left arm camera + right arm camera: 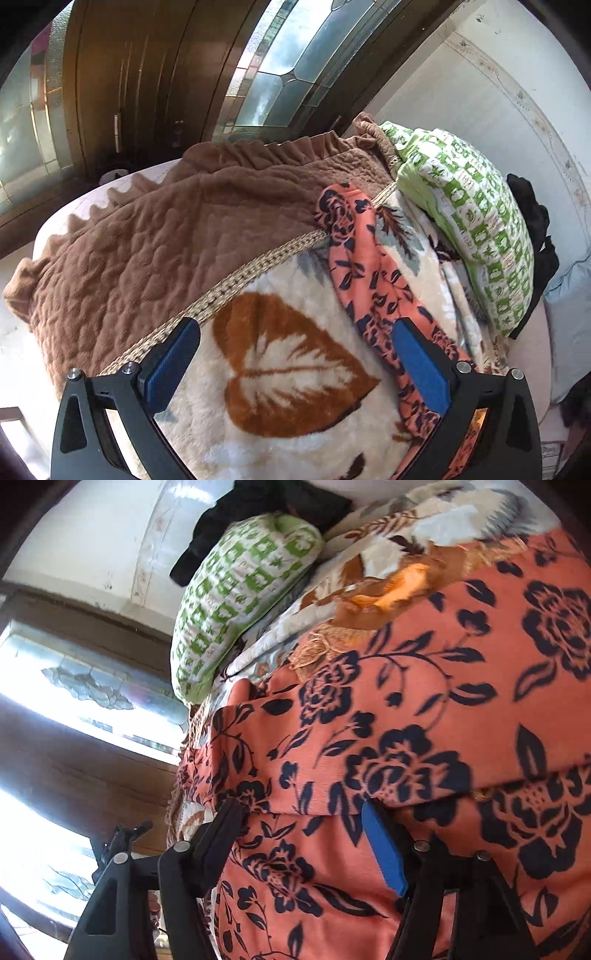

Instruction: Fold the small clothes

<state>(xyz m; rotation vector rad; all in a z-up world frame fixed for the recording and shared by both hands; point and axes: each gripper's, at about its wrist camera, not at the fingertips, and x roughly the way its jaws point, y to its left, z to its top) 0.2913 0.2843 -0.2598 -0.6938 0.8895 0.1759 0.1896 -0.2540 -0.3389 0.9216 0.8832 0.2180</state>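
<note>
We are mid-fold: our right gripper (pixel 301 812) seems to carry a flap of the floral garment (pixel 424 709) between part-open jaws. Our left gripper (pixel 295 332) hangs wide, holding nothing, beside a twisted leg; next it must pin that.

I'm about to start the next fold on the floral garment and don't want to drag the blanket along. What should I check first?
1. Left gripper open: ok, jaws spread wide.
2. Left gripper holds nothing: ok, only the leaf blanket lies between its fingers.
3. Right gripper over the orange floral garment: ok.
4. Right gripper gripping cloth: cannot tell, jaws apart, garment fills the gap.
5. Garment flat: not ok, a long strip lies bunched.
6. Green pillow apart from the garment: ok.
</note>
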